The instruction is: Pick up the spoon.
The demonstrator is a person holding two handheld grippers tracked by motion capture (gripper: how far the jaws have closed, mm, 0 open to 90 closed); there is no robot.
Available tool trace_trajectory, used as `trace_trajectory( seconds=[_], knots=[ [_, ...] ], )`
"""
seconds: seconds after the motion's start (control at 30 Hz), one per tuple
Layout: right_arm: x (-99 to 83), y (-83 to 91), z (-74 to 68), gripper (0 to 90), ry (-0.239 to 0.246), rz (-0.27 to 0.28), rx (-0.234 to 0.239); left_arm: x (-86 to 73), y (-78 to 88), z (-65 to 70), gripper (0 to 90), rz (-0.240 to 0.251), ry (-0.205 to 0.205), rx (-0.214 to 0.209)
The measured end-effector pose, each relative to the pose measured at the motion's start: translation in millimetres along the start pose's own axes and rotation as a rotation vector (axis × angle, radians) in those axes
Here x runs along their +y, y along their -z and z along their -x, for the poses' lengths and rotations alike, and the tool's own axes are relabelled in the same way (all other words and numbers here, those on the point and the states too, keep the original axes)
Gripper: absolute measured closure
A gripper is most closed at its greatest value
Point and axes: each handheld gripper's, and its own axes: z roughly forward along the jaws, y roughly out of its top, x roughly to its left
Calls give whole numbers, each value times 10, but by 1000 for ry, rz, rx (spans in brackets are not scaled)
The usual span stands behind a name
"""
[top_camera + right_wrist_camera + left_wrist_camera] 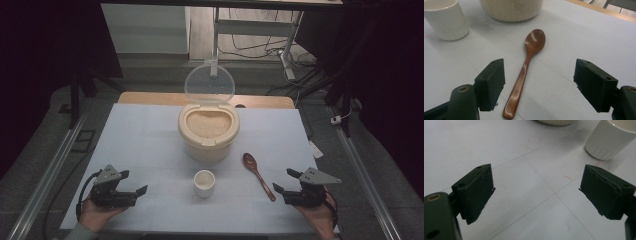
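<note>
Looking down, I see a white-covered counter (150, 145) in a dim room with cables on the floor. My left hand-held gripper (134, 183) gapes empty beside the white cup (204, 182). My right hand-held gripper (286, 181) stands open, the wooden spoon (524, 72) between its jaws, untouched. The high view adds the open rice container (208, 131).

Dim light is falling on a grey floor (45, 145); a white desk frame (255, 27) is standing at twelve o'clock, cables (250, 50) trailing beneath.
</note>
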Motion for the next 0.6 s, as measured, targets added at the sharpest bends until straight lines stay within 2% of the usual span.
trace_trajectory(
  seconds=[0.37,0.6],
  knots=[
    [14,4,-29,282,1,-10,8,-13,-2,4,114,-3,-5,15],
    [25,-14,-22,289,-17,-22,11,-17,-8,2,114,-5,-15,17]
  ],
)
